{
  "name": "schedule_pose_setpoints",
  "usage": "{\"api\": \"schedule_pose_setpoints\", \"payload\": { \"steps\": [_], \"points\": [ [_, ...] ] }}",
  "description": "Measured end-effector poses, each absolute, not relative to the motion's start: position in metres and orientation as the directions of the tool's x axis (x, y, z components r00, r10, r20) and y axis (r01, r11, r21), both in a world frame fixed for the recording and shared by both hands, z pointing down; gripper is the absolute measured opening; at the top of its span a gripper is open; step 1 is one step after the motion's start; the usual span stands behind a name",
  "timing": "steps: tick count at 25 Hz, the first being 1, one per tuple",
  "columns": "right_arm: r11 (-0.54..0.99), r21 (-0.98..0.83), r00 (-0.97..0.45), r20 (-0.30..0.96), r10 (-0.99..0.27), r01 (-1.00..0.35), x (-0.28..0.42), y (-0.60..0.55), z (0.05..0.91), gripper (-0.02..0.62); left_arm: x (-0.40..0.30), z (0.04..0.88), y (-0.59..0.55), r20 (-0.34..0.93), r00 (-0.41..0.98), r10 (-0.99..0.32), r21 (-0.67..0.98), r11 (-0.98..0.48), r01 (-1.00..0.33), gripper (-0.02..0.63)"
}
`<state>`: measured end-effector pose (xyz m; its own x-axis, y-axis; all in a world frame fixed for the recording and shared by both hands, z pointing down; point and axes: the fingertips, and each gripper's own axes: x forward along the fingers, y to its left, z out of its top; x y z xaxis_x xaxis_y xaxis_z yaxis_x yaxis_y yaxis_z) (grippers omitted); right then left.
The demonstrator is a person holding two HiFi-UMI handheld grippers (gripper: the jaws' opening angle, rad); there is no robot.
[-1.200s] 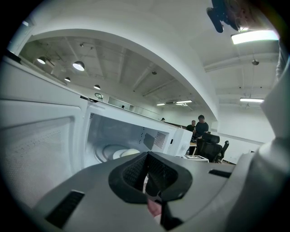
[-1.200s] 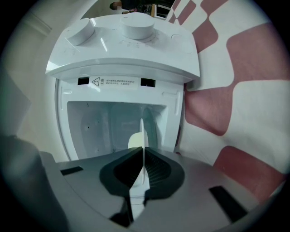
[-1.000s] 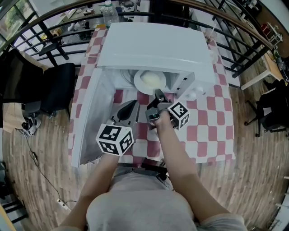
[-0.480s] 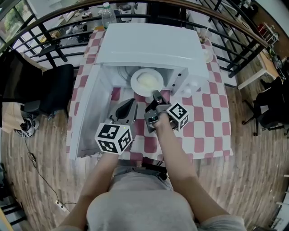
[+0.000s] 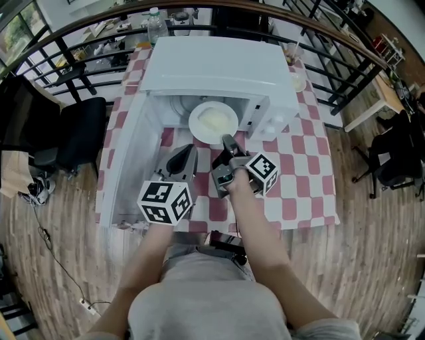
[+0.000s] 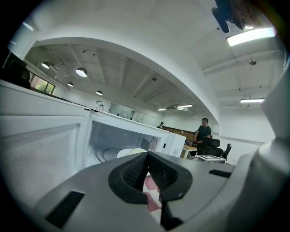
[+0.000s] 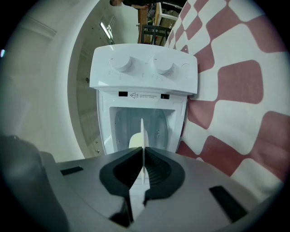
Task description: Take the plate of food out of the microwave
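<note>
Plate (image 5: 212,122) clamped in right tongs (image 5: 228,141)

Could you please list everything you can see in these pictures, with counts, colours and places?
microwave: one, white, on the tablecloth, its door swung open to the left
plate: one, white, at the microwave's opening
food: one portion, pale yellow, on the plate
tablecloth: one, red and white checks, under the microwave
chair: one, black, left of the open door
bottle: one, clear, beyond the microwave
railing: one, black, around the far side
right claw: one, grey, shut on the plate's near rim
left claw: one, grey, shut and empty, beside the right one
</note>
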<state>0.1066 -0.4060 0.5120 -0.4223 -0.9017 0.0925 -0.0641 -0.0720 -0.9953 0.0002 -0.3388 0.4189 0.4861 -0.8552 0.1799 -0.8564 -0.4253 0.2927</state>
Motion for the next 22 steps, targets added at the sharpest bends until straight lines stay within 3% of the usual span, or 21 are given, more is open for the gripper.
{"api": "schedule_pose_setpoints", "payload": {
  "steps": [22],
  "points": [
    [-0.014,-0.999,-0.431,0.027,-0.902,-0.034,0.119,-0.354,0.464,0.035,0.005,0.409,-0.313,0.140,0.475,-0.869,0.306,-0.419,-0.855,0.002]
  ]
}}
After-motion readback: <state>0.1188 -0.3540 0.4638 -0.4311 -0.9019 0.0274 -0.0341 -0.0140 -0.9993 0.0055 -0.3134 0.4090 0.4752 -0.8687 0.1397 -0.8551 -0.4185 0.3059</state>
